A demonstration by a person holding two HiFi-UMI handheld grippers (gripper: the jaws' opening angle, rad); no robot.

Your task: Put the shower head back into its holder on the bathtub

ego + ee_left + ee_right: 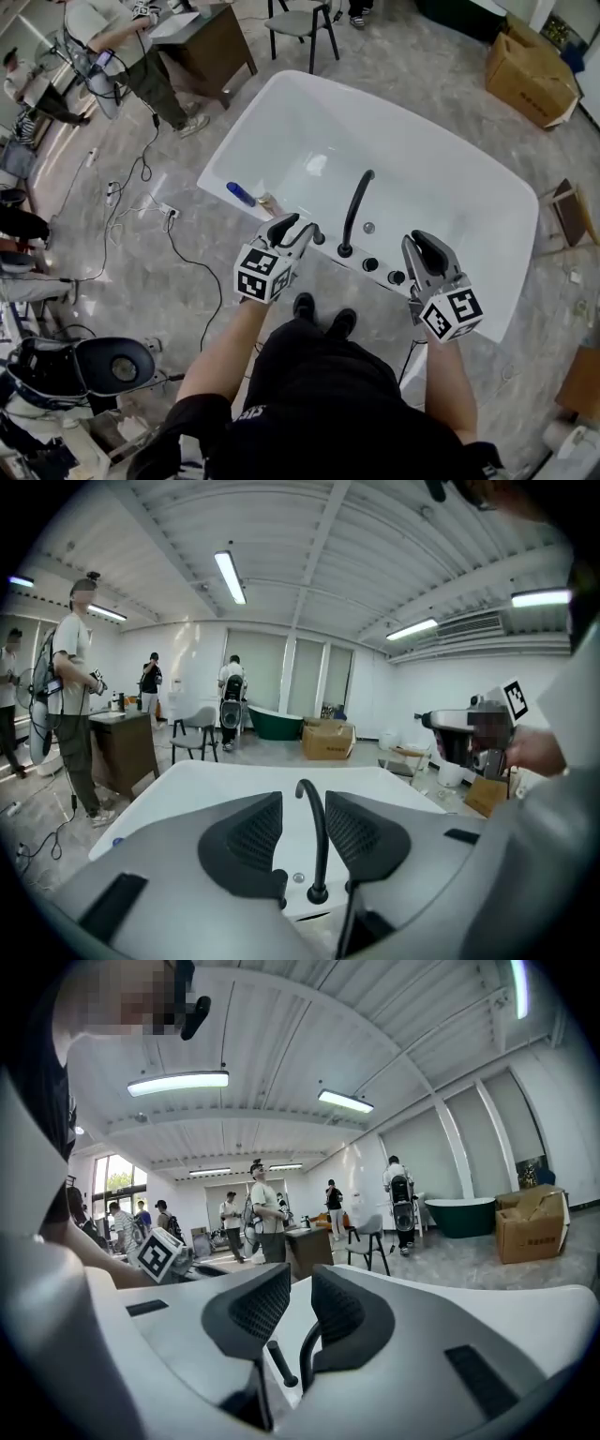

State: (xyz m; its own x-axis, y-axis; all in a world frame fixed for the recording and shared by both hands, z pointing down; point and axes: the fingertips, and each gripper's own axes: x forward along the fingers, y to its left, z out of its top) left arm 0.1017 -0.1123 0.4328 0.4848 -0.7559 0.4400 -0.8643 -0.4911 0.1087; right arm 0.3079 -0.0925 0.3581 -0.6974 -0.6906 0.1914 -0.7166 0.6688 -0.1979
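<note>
The white bathtub (281, 112) lies below me, with a curved black spout (356, 208) and black knobs (371, 265) on its near rim. A slim black rod, the shower head (280, 1364), stands slanted on that rim beside the spout (305, 1358). In the head view only its top (319, 238) shows. My left gripper (298, 228) hovers above the rim just left of it, open and empty. The spout (317, 832) shows far off through the gap of the left gripper (302, 832). My right gripper (427, 246) hangs over the rim's right part, open, with nothing between its fingers (352, 1321).
A blue object (241, 193) lies on the tub's left rim. Cables (141, 202) run over the floor at the left. Behind the tub stand a dark desk (211, 47), a chair (302, 23) and a cardboard box (530, 80). Several people stand at the far left.
</note>
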